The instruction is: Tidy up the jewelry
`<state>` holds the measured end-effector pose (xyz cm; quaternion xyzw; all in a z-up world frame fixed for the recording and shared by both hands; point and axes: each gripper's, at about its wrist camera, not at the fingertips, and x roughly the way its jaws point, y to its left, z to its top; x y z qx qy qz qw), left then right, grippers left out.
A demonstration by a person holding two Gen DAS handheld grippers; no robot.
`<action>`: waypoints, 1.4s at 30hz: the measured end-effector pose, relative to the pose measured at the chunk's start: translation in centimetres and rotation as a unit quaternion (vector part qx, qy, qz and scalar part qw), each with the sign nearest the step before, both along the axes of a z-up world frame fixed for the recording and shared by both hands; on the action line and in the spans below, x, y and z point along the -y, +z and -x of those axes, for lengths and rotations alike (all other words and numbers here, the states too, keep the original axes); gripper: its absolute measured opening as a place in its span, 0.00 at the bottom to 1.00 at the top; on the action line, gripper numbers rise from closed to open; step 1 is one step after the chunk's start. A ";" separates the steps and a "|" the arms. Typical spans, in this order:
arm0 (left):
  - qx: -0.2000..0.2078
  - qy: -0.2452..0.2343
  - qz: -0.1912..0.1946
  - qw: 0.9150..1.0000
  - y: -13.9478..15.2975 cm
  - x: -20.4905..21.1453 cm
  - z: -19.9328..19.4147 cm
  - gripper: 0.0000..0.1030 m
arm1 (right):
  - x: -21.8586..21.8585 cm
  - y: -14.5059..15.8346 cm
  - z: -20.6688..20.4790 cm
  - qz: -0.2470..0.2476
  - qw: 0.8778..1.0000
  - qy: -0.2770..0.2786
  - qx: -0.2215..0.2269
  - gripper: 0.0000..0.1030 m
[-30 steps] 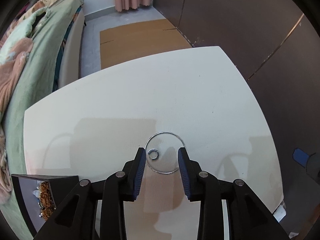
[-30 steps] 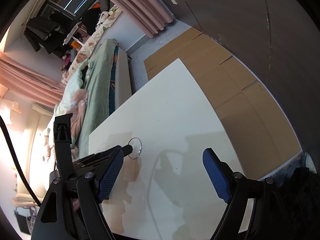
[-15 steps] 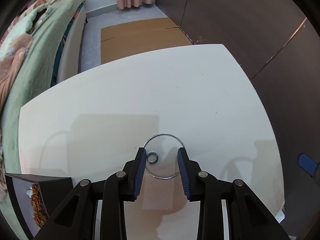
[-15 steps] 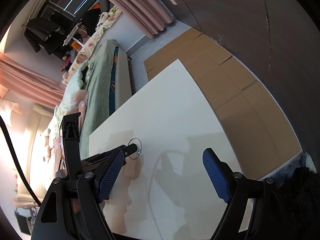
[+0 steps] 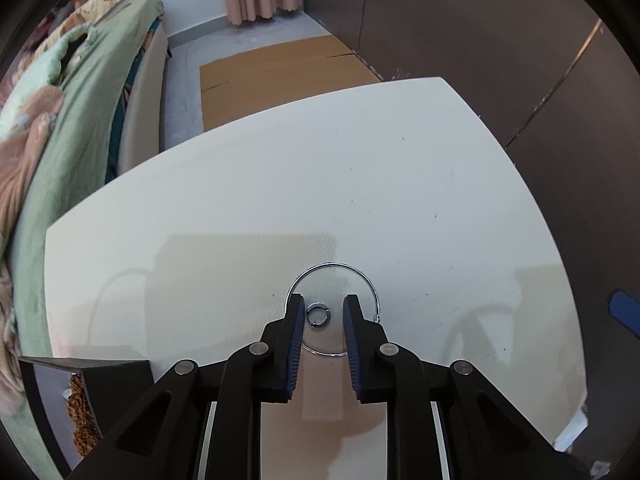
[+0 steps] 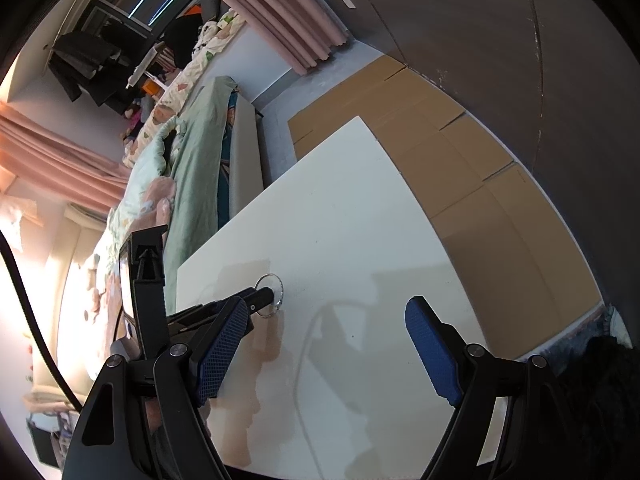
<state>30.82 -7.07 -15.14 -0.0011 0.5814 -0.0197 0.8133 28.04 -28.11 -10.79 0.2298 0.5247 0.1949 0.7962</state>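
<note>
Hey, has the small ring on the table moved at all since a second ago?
No. The small ring lies at the same spot inside the large hoop; only the left gripper jaws have just been closing around it, not yet touching.

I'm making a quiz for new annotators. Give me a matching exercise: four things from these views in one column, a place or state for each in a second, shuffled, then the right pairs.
Things:
1. small ring
2. bangle
3. right gripper
4. box

Places or states:
A. at the table's near left corner
B. wide open, empty
C. flat on the table, around the small ring
D. between the left gripper's closing fingers, untouched

Pairs: 1-D, 2-C, 3-B, 4-A
</note>
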 end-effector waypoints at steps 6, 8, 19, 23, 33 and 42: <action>0.000 0.002 0.000 1.000 0.2 0.0 0.4 0.12 | -0.2 -0.1 0.0 0.000 1.000 0.000 -0.001 0.80; -0.003 0.008 0.010 1.000 0.3 -0.5 0.3 0.12 | -0.2 -0.1 0.0 0.001 1.000 0.001 -0.002 0.80; 0.031 0.021 0.053 0.998 3.2 -3.0 1.8 0.12 | -3.2 -0.7 -0.1 0.019 1.000 0.019 -0.006 0.80; 0.048 0.021 0.073 0.996 4.8 -4.1 2.6 0.12 | -4.9 -1.1 -0.2 0.029 0.999 0.022 -0.012 0.74; 0.089 0.044 0.122 0.988 8.6 -8.4 6.0 0.12 | -9.4 -3.8 -0.9 0.061 0.996 0.036 -0.047 0.44; 0.111 0.071 0.136 0.982 9.6 -12.6 8.7 0.12 | -12.1 -4.7 -1.2 0.110 0.992 0.032 -0.049 0.34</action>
